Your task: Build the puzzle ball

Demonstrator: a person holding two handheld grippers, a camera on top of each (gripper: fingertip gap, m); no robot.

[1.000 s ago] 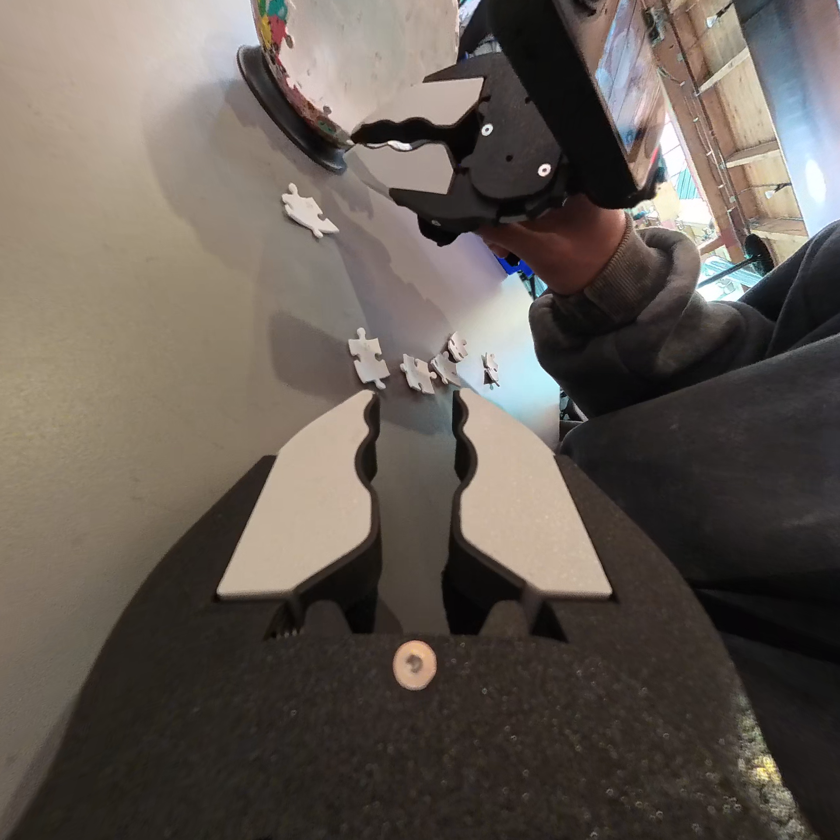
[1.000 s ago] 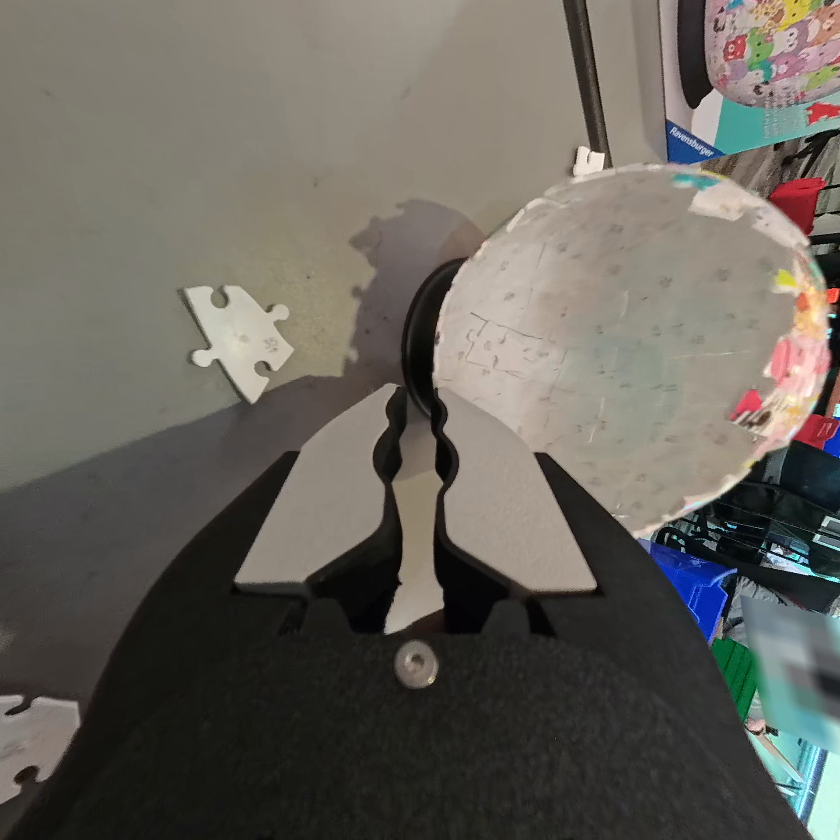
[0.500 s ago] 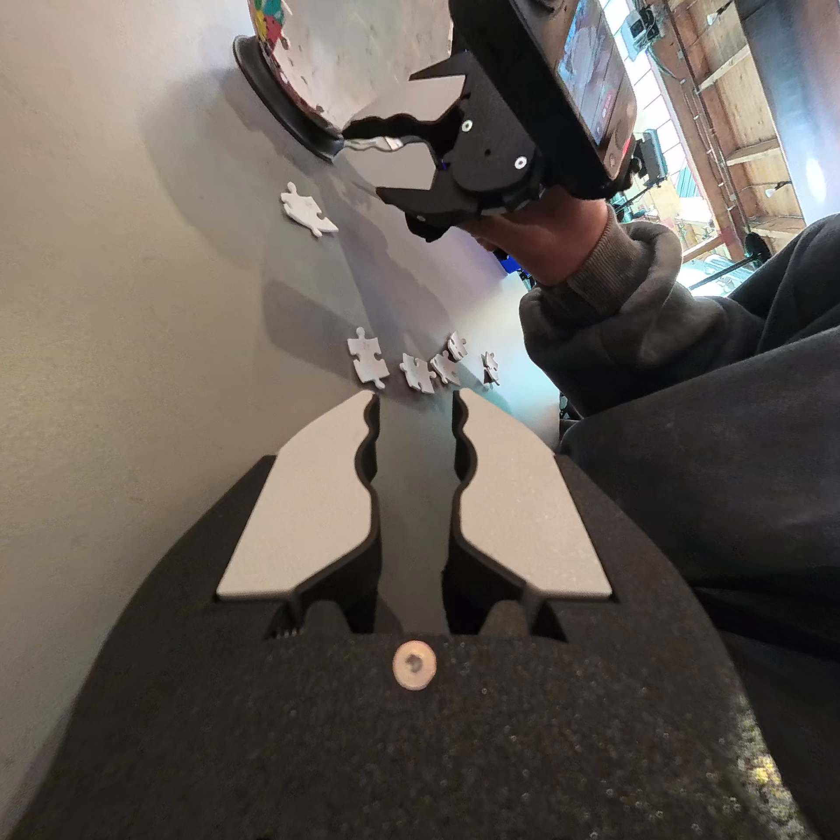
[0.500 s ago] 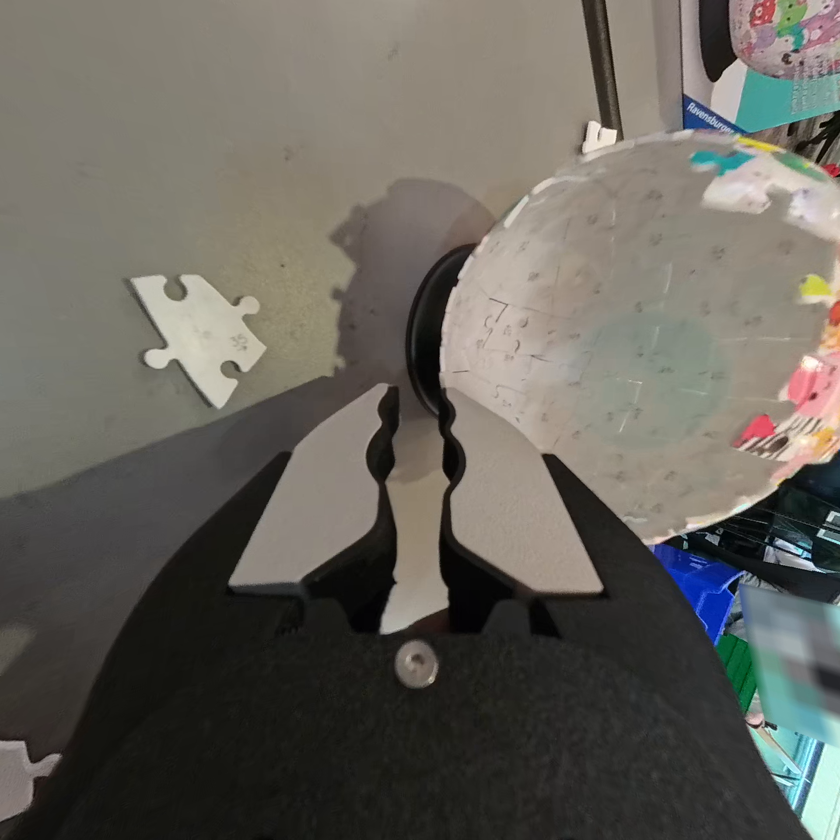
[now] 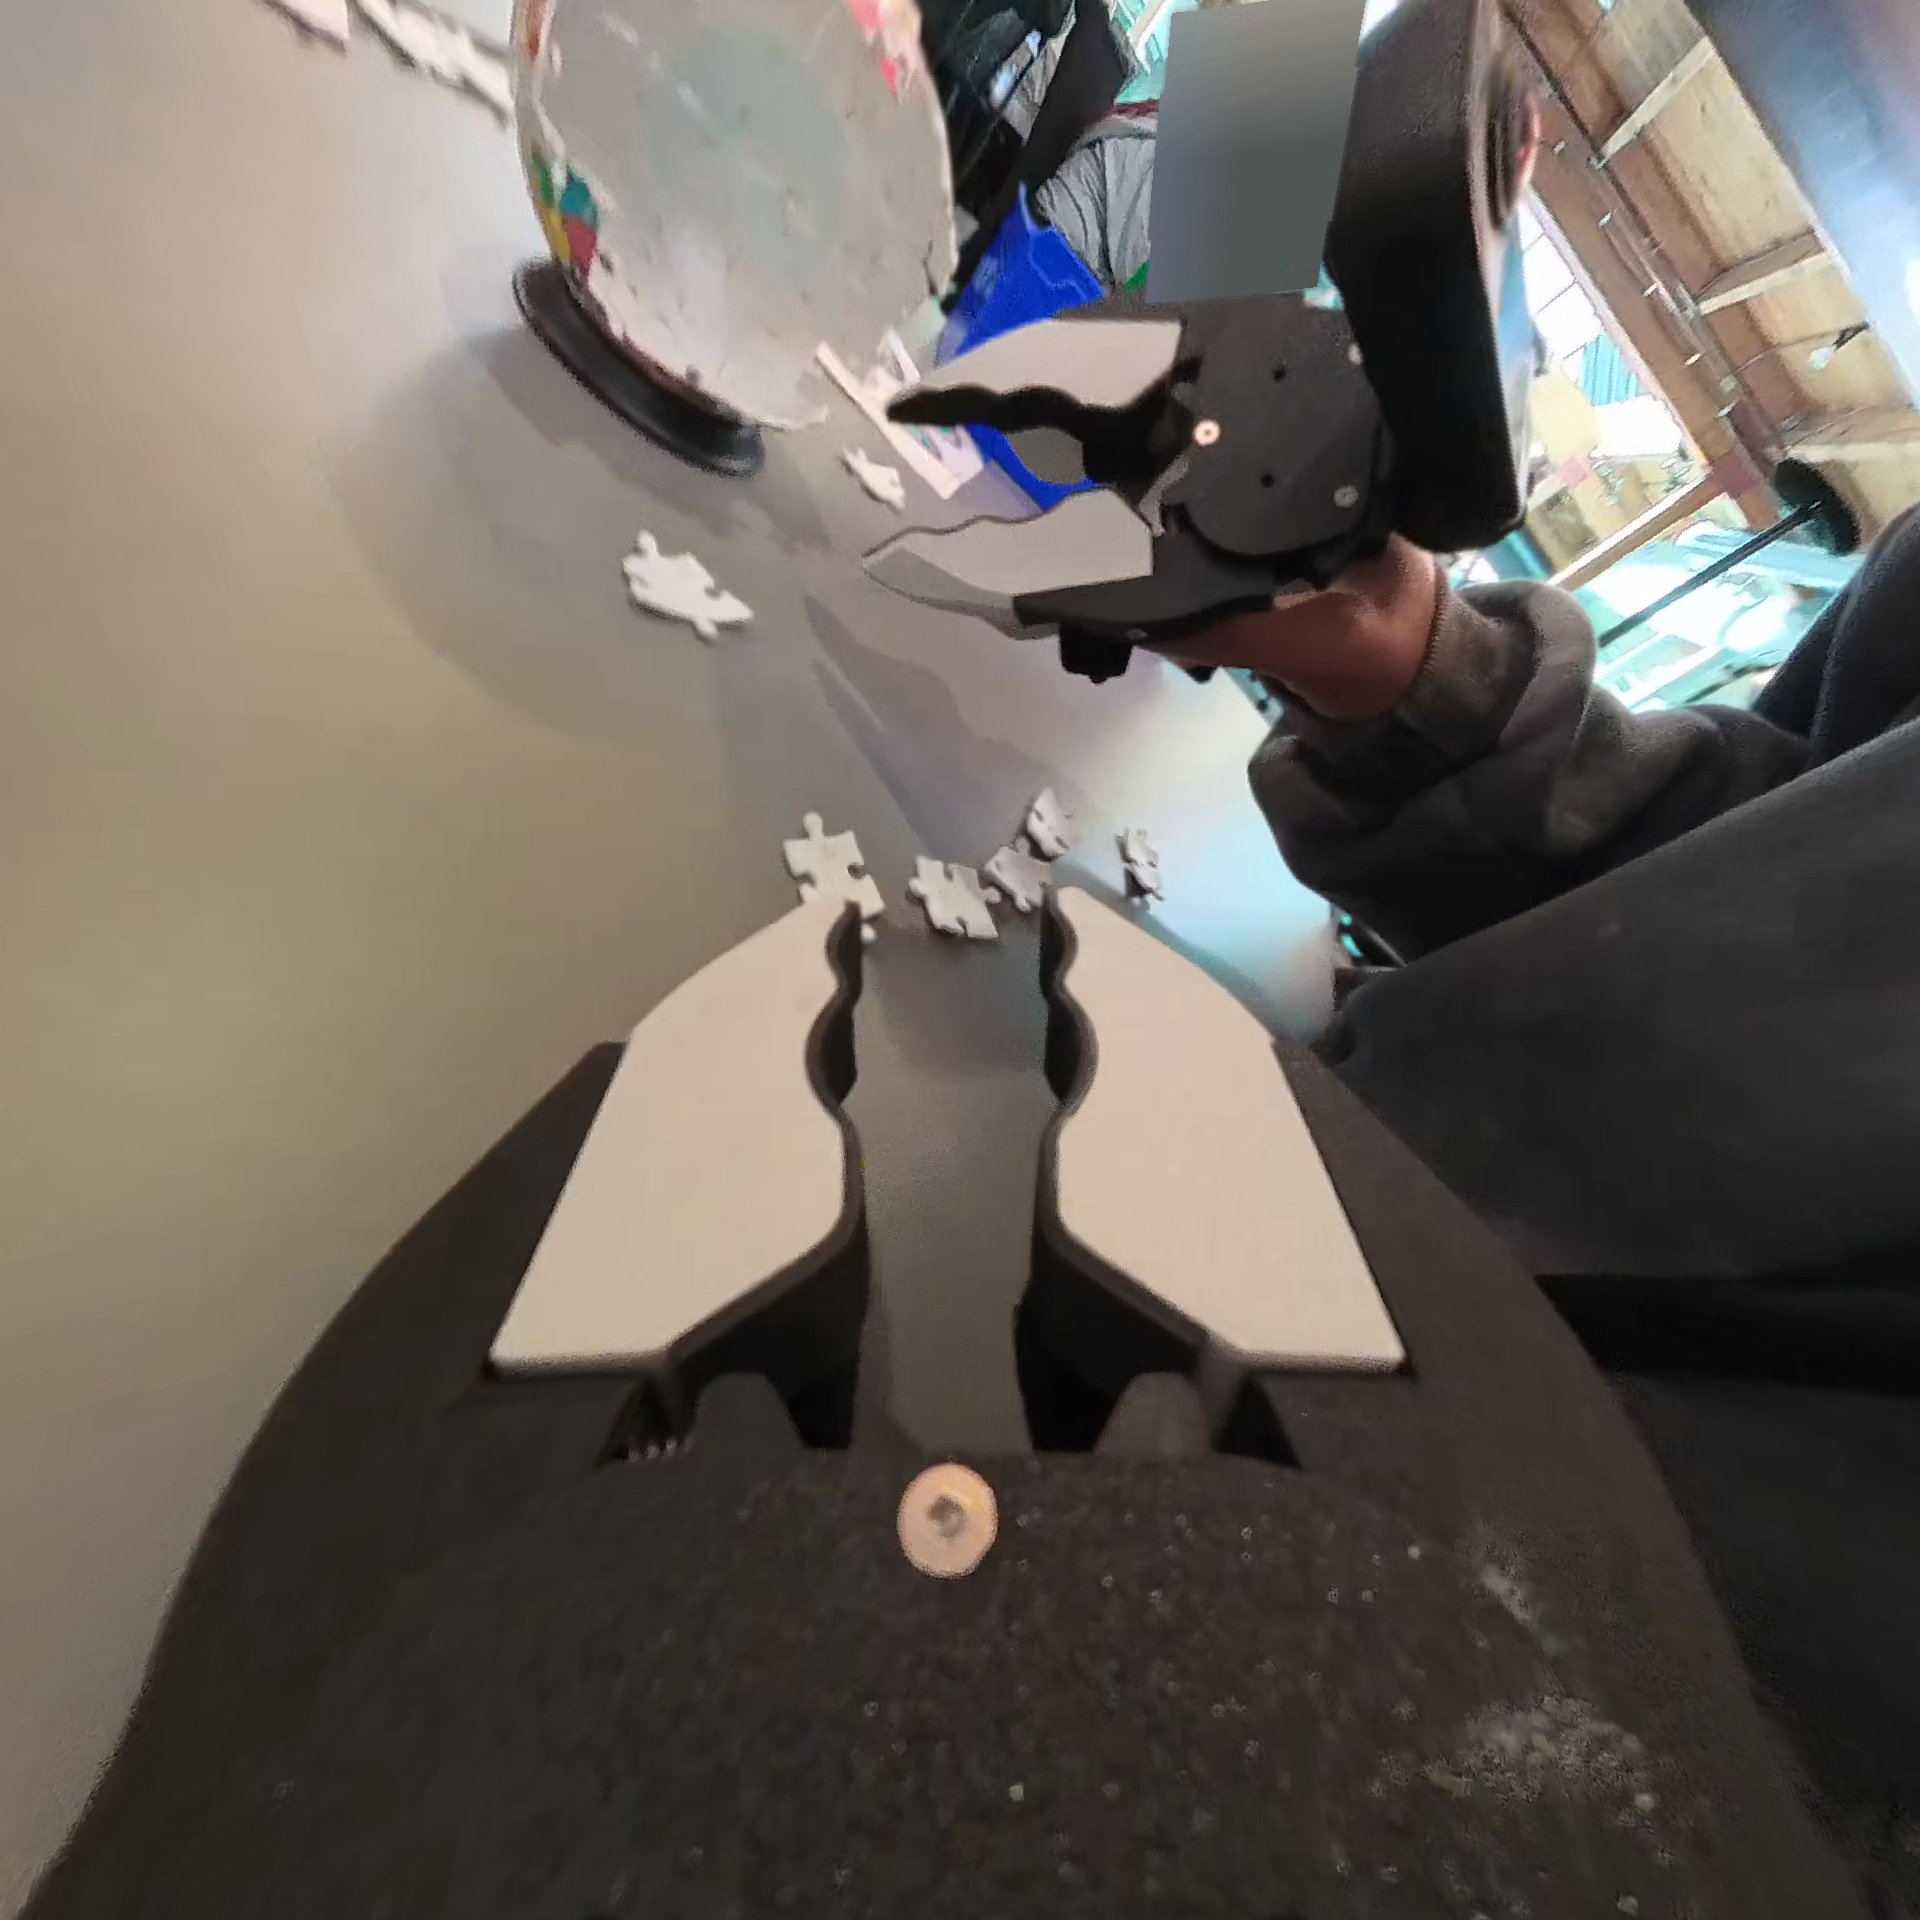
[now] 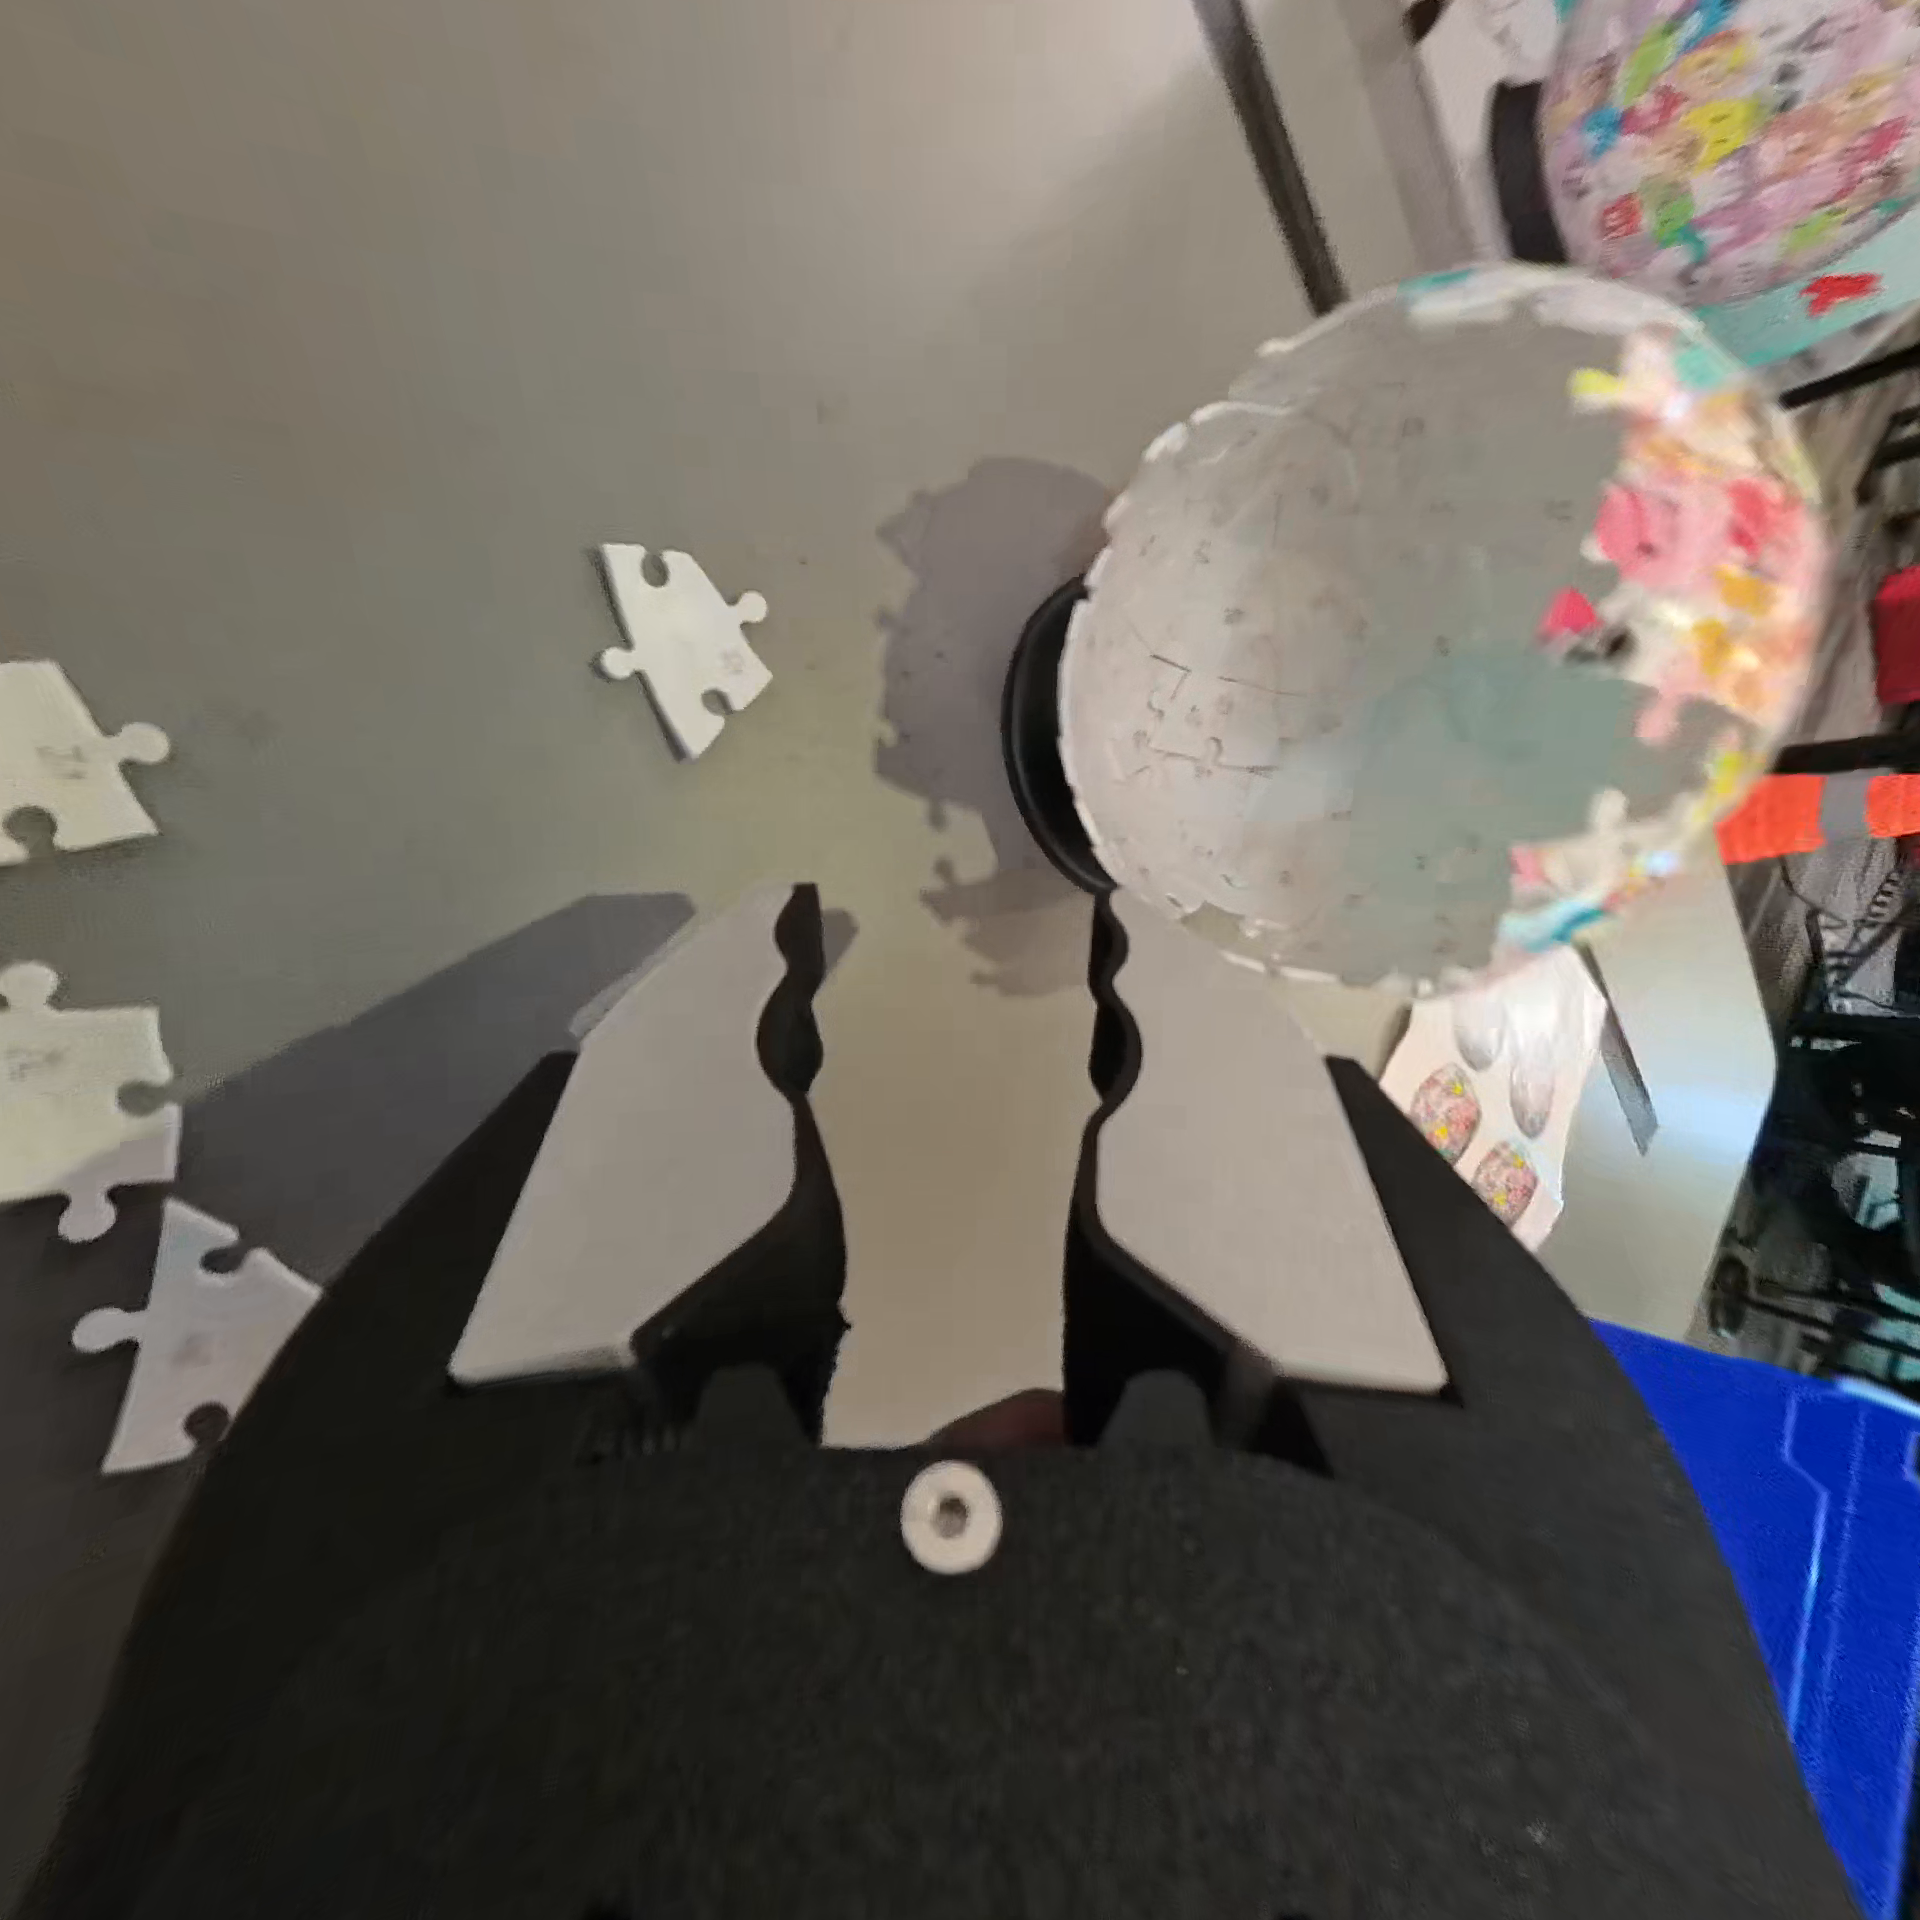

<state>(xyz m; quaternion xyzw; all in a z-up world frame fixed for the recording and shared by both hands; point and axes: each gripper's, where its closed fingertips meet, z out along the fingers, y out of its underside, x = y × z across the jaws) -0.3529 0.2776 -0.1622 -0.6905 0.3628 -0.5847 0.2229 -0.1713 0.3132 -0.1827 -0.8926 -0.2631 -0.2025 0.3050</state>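
Withdrawn from the puzzle ball (image 6: 1340, 665), the right gripper (image 6: 951, 920) gaped wide, empty; left gripper (image 5: 948, 920) parted, empty. Half-built white shell, colourful jagged rim, sat on a black ring stand (image 6: 1034, 748) mid-tabletop (image 6: 416, 312).

Bright daylight enters at 2 o'clock; the puzzle ball (image 6: 1351, 665) is motion-blurred, casting a soft shadow on the surface (image 6: 520, 312); wide-angle edges bend.

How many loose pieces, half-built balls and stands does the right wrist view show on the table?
Loose pieces: 4
Ball: 1
Stand: 1
Total: 6
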